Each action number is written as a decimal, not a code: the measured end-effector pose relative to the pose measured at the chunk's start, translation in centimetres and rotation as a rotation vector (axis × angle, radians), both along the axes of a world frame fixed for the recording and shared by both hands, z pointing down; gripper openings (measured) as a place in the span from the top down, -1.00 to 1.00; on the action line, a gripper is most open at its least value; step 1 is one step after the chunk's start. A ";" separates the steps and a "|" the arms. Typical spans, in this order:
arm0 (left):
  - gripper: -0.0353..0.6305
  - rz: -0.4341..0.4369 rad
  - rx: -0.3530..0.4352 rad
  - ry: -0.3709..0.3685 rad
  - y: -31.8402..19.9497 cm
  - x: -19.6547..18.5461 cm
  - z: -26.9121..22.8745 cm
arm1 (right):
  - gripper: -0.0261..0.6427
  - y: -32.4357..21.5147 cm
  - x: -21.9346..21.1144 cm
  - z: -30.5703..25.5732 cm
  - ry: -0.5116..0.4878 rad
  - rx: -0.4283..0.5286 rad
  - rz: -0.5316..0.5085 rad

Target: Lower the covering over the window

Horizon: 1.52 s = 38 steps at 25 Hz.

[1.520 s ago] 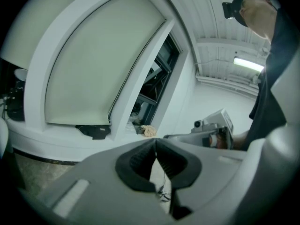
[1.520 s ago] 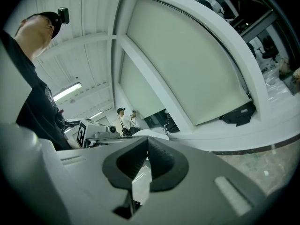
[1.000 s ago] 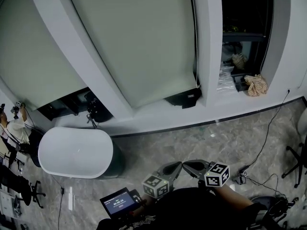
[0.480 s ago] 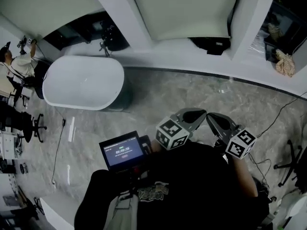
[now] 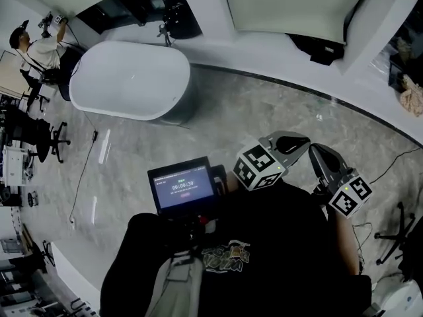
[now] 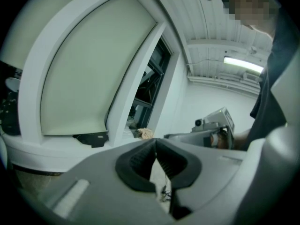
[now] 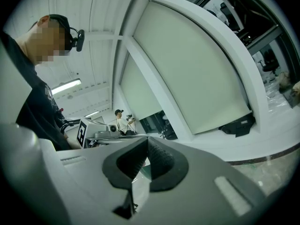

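Over the last second my head view has dipped. The pale covering [image 5: 297, 2] that filled the top of the picture is now only a strip along the top edge, and the floor [image 5: 218, 124], the white tub [image 5: 129, 81] and my own chest take up the rest. The covering hangs in the window frame past the far edge of the floor. Its bottom hem sits low, just above the sill, with something dark beneath it.

Both tools are tucked close to my body, well apart from the window. The left gripper [image 6: 156, 140] has its jaws pressed together on nothing, and the right gripper [image 7: 146, 139] is the same, with only floor showing past the pads. No cord or hem is in reach. I judge I'm not working the covering at this moment. Either the pull is finished or I have yet to step in.
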<state>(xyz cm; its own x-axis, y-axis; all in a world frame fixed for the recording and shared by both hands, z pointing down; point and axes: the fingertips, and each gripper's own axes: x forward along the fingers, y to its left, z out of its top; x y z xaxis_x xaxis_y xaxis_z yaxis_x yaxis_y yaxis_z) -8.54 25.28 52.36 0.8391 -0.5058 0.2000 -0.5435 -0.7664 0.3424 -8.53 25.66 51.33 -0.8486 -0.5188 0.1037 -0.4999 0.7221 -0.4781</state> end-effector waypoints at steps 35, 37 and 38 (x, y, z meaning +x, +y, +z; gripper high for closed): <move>0.91 -0.054 0.022 0.054 0.3 0.8 -1.5 | 0.94 0.5 0.9 -0.1 -0.072 -0.002 -0.048; 0.91 -0.059 0.025 0.048 0.4 0.7 -1.5 | 0.94 0.6 0.8 -0.1 -0.074 0.000 -0.052; 0.91 -0.061 0.027 0.046 0.5 0.6 -1.5 | 0.94 0.7 0.7 0.0 -0.075 0.001 -0.055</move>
<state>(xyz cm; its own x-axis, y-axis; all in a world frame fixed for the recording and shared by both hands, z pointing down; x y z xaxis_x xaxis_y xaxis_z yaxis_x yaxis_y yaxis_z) -7.90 25.75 50.90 0.8143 -0.5612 0.1481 -0.5741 -0.7413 0.3478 -7.79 26.32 51.28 -0.8811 -0.4714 0.0384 -0.4224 0.7477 -0.5123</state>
